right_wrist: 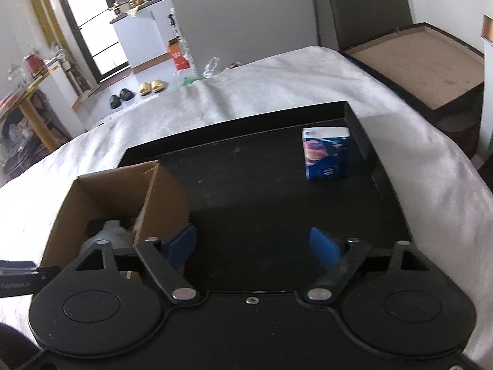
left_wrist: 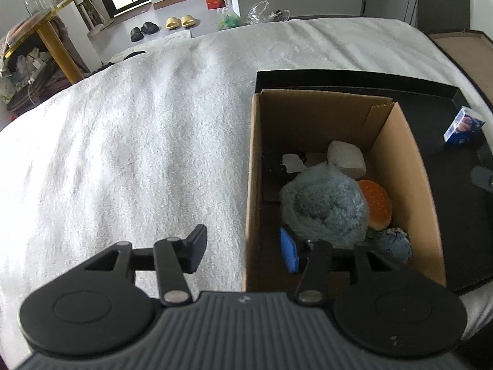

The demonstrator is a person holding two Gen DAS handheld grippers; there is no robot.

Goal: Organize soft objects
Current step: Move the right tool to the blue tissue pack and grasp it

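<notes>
Soft toys: one fuzzy blue ball (left_wrist: 323,203), one plush burger (left_wrist: 377,203), both inside one cardboard box (left_wrist: 400,160)
Tray: one black tray (right_wrist: 262,191), one small carton (right_wrist: 326,154) on it
Tongs: left tongs (left_wrist: 243,251) and right tongs (right_wrist: 252,245) both apart, nothing between them

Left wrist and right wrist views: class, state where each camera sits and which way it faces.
Left wrist: on the left gripper, angled down at the brown cardboard box of plush toys; open fingers show.
Right wrist: on the right gripper, angled down over the black tray; open fingers show.
Shared: box, tray, blue-and-white tissue pack, white blanket.
</notes>
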